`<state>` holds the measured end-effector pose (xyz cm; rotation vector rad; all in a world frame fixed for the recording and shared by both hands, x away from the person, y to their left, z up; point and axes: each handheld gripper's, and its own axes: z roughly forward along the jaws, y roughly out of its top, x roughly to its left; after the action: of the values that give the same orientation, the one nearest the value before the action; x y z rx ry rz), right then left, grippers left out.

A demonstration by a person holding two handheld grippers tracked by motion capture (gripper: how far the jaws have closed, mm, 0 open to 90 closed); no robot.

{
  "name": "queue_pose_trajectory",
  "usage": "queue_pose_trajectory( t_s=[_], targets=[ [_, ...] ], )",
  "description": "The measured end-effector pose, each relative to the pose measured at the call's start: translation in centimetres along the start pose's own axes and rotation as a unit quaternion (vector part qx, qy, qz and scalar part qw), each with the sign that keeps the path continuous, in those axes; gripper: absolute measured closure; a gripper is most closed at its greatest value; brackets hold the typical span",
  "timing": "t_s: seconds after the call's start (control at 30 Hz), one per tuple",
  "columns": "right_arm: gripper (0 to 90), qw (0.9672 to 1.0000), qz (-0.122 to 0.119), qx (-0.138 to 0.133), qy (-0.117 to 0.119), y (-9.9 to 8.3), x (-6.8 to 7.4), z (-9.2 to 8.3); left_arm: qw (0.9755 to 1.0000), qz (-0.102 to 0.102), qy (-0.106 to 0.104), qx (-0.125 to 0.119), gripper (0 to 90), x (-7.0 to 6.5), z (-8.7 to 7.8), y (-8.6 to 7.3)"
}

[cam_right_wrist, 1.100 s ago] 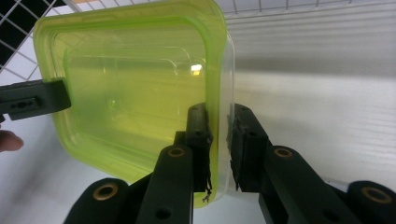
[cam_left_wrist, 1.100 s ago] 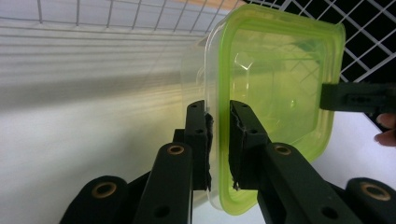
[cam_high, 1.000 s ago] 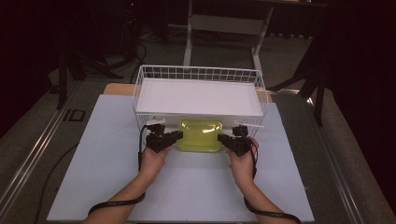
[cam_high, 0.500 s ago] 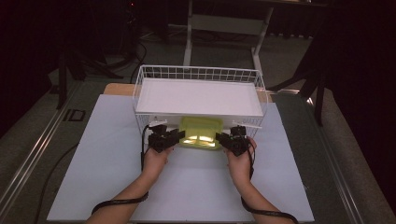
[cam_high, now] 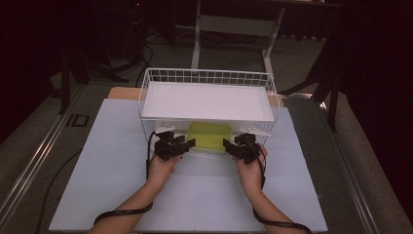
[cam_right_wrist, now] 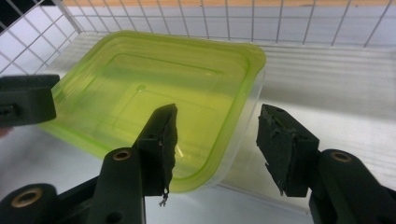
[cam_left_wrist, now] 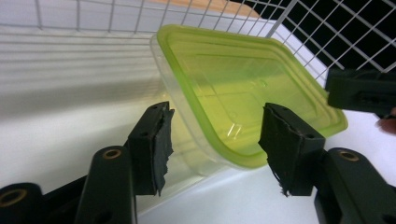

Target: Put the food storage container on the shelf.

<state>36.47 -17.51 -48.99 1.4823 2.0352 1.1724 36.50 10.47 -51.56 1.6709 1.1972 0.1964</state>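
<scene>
A clear container with a yellow-green lid (cam_high: 209, 136) sits at the front of the white wire basket (cam_high: 207, 76), under its white shelf (cam_high: 207, 102). My left gripper (cam_high: 187, 143) stands at the container's left end and my right gripper (cam_high: 228, 144) at its right end. In the left gripper view the gripper (cam_left_wrist: 217, 147) is open, its jaws astride a corner of the container (cam_left_wrist: 233, 88) without pressing on it. The right gripper (cam_right_wrist: 217, 144) is open astride the opposite corner of the container (cam_right_wrist: 140, 88). Both pairs of jaws have just been opening.
The basket stands on a white mat (cam_high: 97, 185) covering the table. Wire mesh walls (cam_left_wrist: 327, 32) rise behind and beside the container. The opposite gripper's jaw (cam_left_wrist: 359, 88) shows at the container's far end. Table legs (cam_high: 197, 34) and dark floor lie beyond.
Both grippers held the container's ends a second ago; their jaws have since opened and let it go. The container sits slightly deeper under the shelf. The hands have kept still.
</scene>
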Motion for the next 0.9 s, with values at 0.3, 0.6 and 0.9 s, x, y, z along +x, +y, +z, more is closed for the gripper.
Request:
queue_pose_trajectory(
  t_s=[0.3,0.6,0.9],
  targets=[
    [45.1,0.9995,-0.018,-0.016,0.022,-0.2,1.5,-2.3,0.9983,0.029,-0.038,-0.032,23.5,-0.2,-2.4,-0.1],
    [55.9,0.9984,-0.029,0.006,0.048,-1.6,3.8,-2.6,0.9969,0.069,-0.036,-0.013,1.9,-1.3,-4.2,-1.3],
    [84.5,0.9967,-0.041,0.044,0.053,-2.9,4.9,-0.8,0.9947,0.094,-0.039,-0.017,1.9,-1.7,-6.2,-3.1]
  ],
)
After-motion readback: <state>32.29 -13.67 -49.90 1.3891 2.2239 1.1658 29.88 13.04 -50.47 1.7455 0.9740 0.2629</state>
